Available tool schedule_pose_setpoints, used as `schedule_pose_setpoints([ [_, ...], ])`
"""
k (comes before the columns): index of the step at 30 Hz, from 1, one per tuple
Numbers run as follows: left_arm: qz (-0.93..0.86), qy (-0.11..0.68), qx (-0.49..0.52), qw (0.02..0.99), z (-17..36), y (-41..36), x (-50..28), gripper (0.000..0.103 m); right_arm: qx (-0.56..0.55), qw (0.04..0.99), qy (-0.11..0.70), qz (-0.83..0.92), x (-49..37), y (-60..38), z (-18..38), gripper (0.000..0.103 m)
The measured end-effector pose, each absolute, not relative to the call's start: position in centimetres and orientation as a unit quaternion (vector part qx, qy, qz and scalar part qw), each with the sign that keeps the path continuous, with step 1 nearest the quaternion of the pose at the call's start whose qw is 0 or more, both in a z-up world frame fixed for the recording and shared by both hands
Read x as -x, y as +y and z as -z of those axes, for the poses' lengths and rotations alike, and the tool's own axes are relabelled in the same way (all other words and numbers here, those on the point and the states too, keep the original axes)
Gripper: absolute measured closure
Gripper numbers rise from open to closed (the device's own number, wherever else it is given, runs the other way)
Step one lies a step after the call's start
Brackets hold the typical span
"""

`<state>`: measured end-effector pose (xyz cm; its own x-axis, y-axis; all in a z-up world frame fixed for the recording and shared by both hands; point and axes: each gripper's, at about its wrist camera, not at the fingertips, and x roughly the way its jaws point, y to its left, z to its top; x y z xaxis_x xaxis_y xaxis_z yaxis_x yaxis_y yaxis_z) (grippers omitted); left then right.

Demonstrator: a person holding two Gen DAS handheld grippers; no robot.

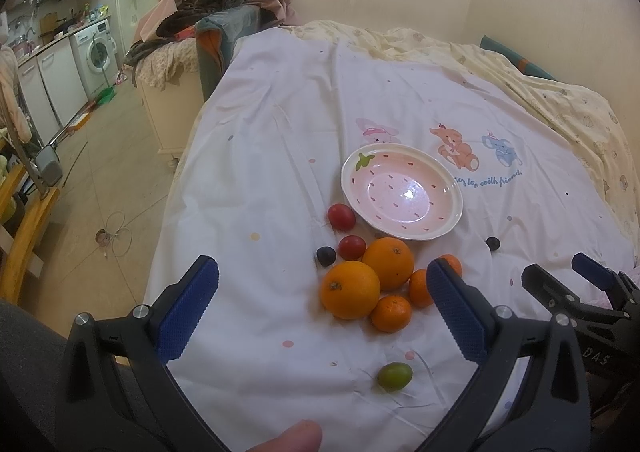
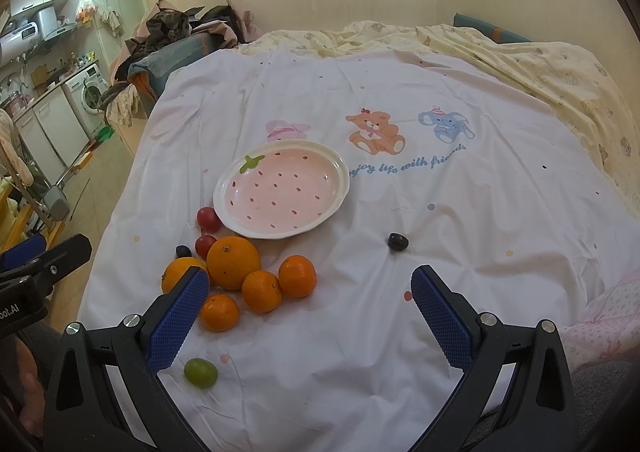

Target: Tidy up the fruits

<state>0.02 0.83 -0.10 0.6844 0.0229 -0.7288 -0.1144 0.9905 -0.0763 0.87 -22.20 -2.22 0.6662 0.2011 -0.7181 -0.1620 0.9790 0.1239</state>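
Spread across a white printed bedsheet (image 2: 400, 91): a pink strawberry-pattern plate (image 2: 280, 187) near the middle, bare inside, with the fruit clustered at its near-left edge. Two red cherry tomatoes (image 2: 208, 218) just beside the plate's left rim, a dark grape (image 2: 183, 251) a little left of the nearer one. Two large oranges (image 2: 233, 262) side by side in front of the tomatoes, three small mandarins (image 2: 261, 290) touching them on the near-right. One green grape (image 2: 200, 372) alone, nearer still, and a second dark grape (image 2: 397, 241) well apart to the right of the cluster. Left gripper (image 1: 322, 304) spread wide, holding nothing, hovering above the sheet; seen from its wrist, the oranges and mandarins framed between the two blue pads (image 1: 188, 306), the right pad overlapping a mandarin, the green grape near the gap's lower middle. Right gripper (image 2: 309, 318) likewise wide and unloaded; from its wrist, the left pad covering part of one large orange, the mandarins just inside that pad, the lone dark grape beyond the right pad's tip.
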Motion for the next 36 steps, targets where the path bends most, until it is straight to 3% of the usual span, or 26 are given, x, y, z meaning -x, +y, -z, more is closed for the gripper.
schedule_pose_setpoints([
  [13, -0.049, 0.407, 0.053, 0.91, 0.5, 1.2, -0.2, 0.0, -0.026, 0.913, 0.396, -0.098, -0.8, -22.4, 2.0, 0.0],
  [28, -0.046, 0.587, 0.056, 0.806, 5.6, 2.8, -4.4, 0.001, -0.122, 0.847, 0.505, -0.114, -8.2, -29.0, 2.1, 0.0],
  [32, -0.028, 0.614, 0.037, 0.788, 6.5, 1.4, -6.5, 0.008, -0.155, 0.816, 0.544, -0.119, -11.0, -30.6, 3.7, 0.001],
  [33, -0.022, 0.619, 0.036, 0.784, 6.9, 1.1, -7.1, 0.01, -0.162, 0.809, 0.551, -0.12, -11.4, -30.8, 4.2, 0.002],
  [35, -0.013, 0.63, 0.027, 0.776, 7.7, 0.4, -8.3, 0.017, -0.172, 0.794, 0.569, -0.129, -12.6, -31.1, 5.1, 0.016],
  [36, -0.007, 0.636, 0.017, 0.771, 8.2, -0.1, -8.8, 0.018, -0.171, 0.788, 0.577, -0.126, -13.2, -31.2, 5.7, 0.018],
])
